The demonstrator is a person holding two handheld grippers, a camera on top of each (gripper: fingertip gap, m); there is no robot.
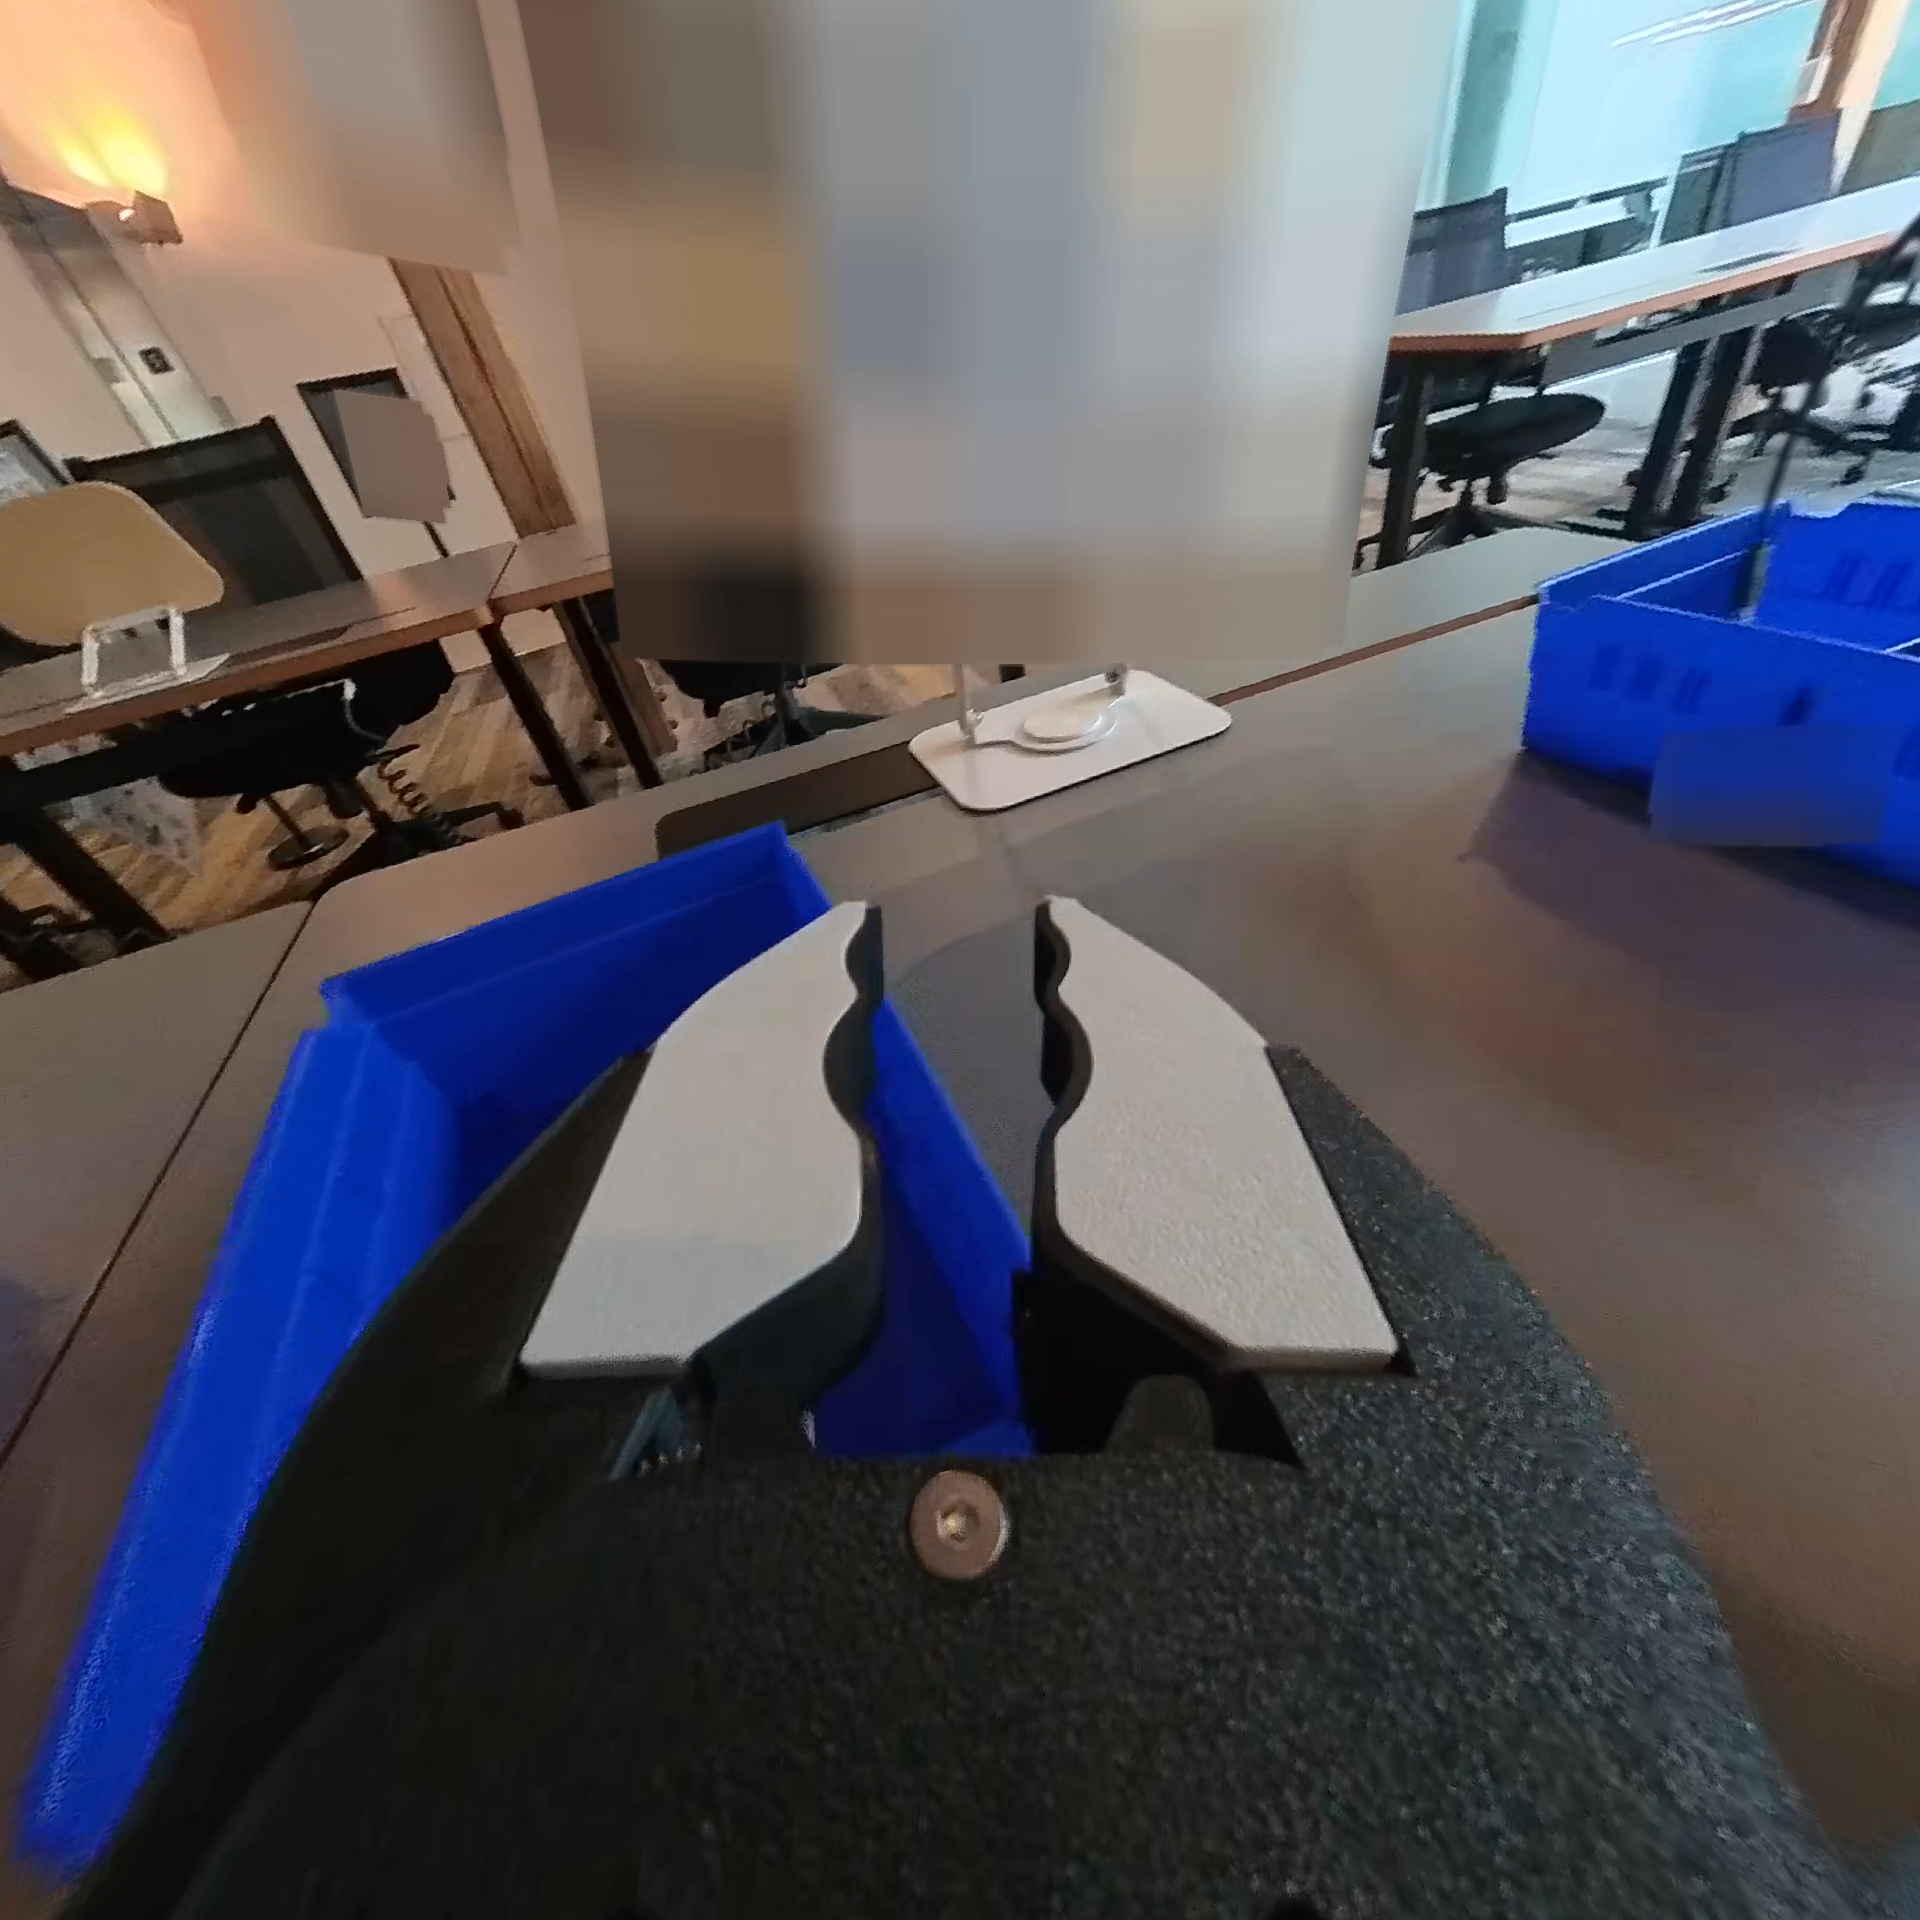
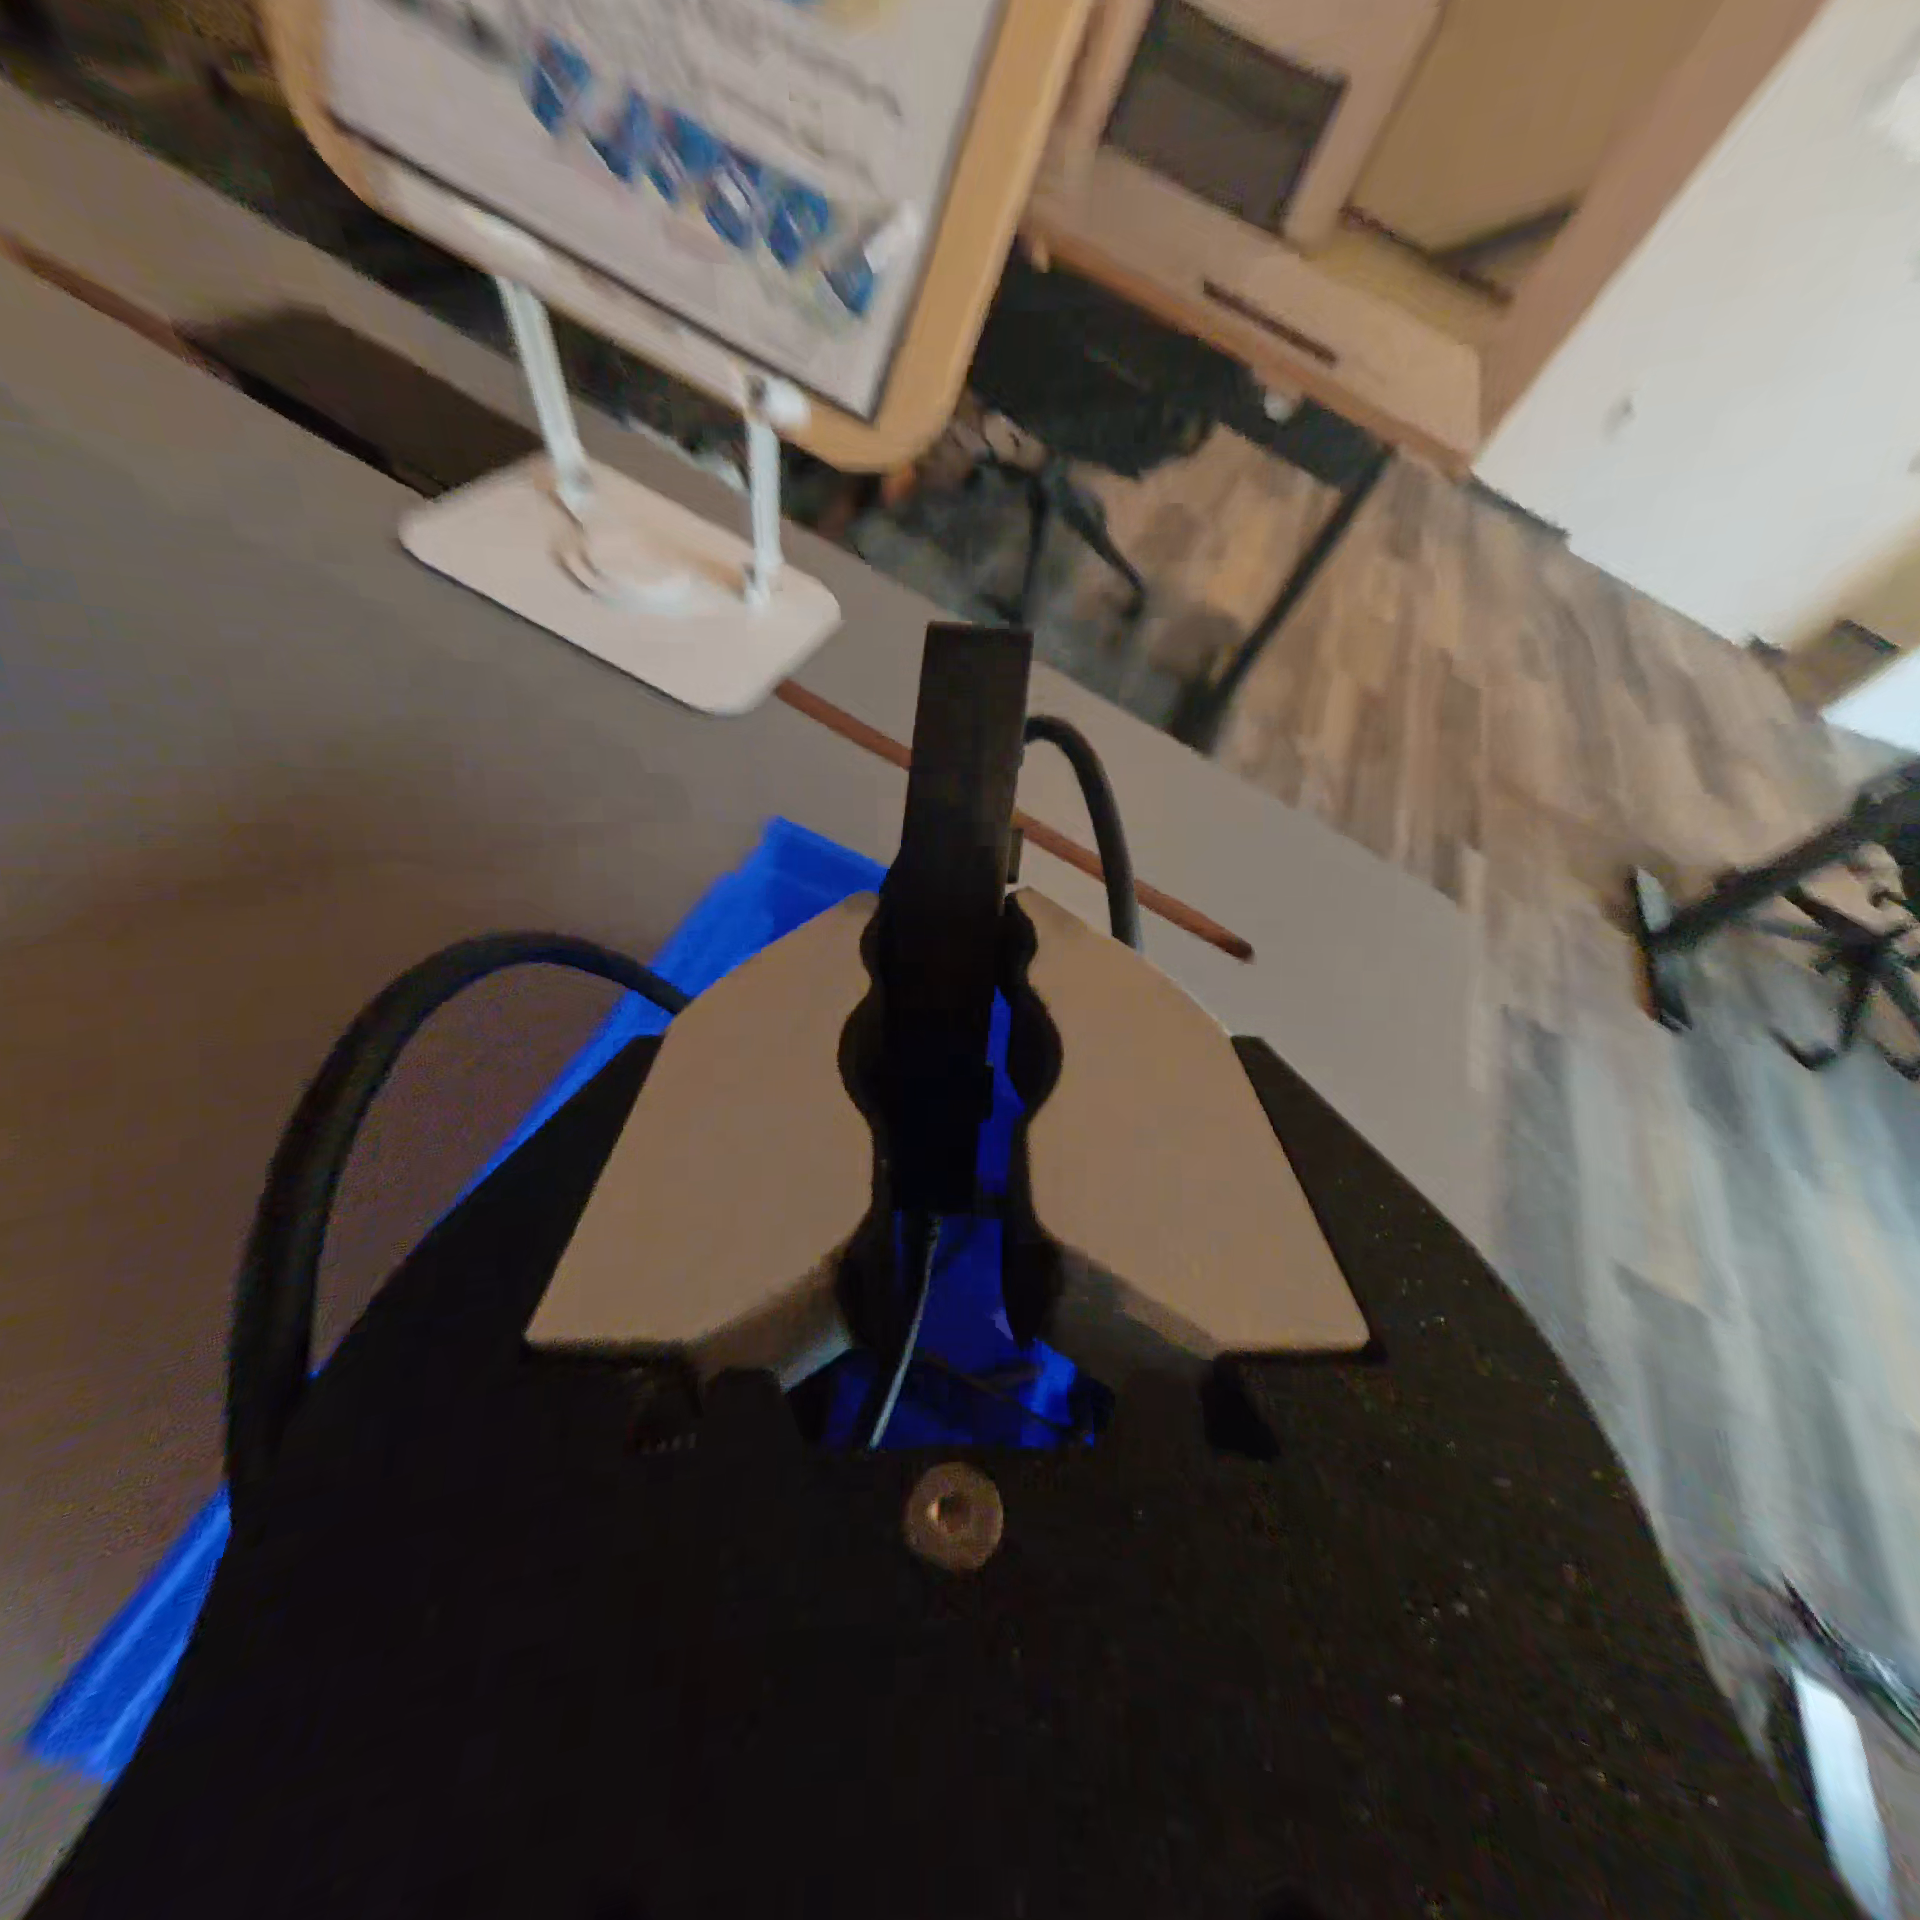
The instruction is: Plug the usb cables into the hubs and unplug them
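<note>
Left wrist view first: the left tool (image 1: 958, 935) hangs low over the dark table (image 1: 1455, 1039), its two grey fingers (image 1: 727, 1143) spread with a clear gap between them and nothing in that gap. Right under and to the left of it sits a blue bin (image 1: 416, 1091), and the bin's right wall runs straight up between the fingers. No hub, no cable visible inside from here. Far right on the table there's a second, divided blue bin (image 1: 1662, 665), well apart from this tool, and a white stand base (image 1: 1070, 738) sits at the far edge.

Over to the right wrist view, blurred by motion: the right tool (image 2: 940, 914) is pinched tight on a slim black USB hub (image 2: 966, 790). Its long axis runs straight out along the fingers, the far end poking well past the tips toward the table's far edge. A black cable (image 2: 312, 1143) loops off to the left, another strand (image 2: 1101, 810) arcs just right of the hub. Below the tool there's a blue bin (image 2: 748, 914).

So the task's piece is in the right tool, and the left one is empty. My read: the left tool must come across to a cable end and line it up with the hub's axis. Where the ports face, I can't tell.
</note>
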